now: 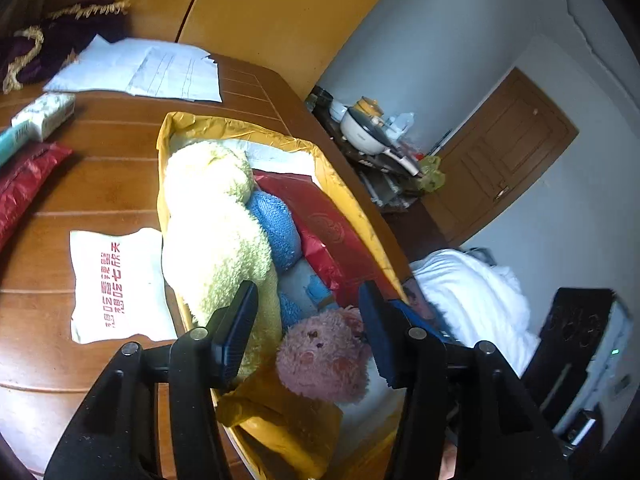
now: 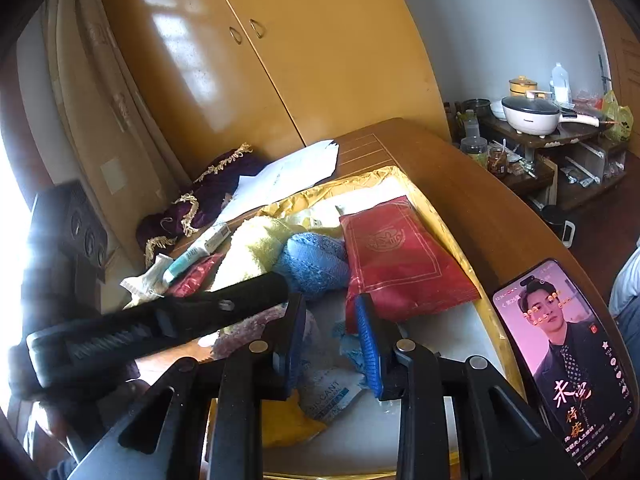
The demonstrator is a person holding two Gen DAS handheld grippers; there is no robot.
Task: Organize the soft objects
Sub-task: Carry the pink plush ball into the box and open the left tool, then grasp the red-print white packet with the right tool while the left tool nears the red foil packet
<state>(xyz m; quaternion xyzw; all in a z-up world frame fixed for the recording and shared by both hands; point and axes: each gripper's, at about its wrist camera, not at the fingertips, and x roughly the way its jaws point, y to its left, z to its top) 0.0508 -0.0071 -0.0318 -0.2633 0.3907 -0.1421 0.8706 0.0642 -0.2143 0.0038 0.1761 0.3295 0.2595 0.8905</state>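
Wooden table (image 1: 100, 168) bears the yellow-lined box (image 1: 348, 200) ahead of both claws. Yellow plush (image 1: 216, 232) lies in it, ahead-left of the left gripper (image 1: 308, 312); pink plush (image 1: 324, 356) sits between its wide-open, empty fingers. Right gripper (image 2: 328, 316) hangs open, empty, over the box.

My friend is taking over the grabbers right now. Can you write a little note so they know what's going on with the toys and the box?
Left gripper: open, empty, just above the pink plush at the near end of the box.
Right gripper: open, empty, over the box's near end.
Already in the box: yellow plush, blue knit, pink plush, red pouch.
Still out on the table: white pillow pack, red packet, tissue pack, purple cloth.
Left to do: probably put the soft ones lying outside into the box.
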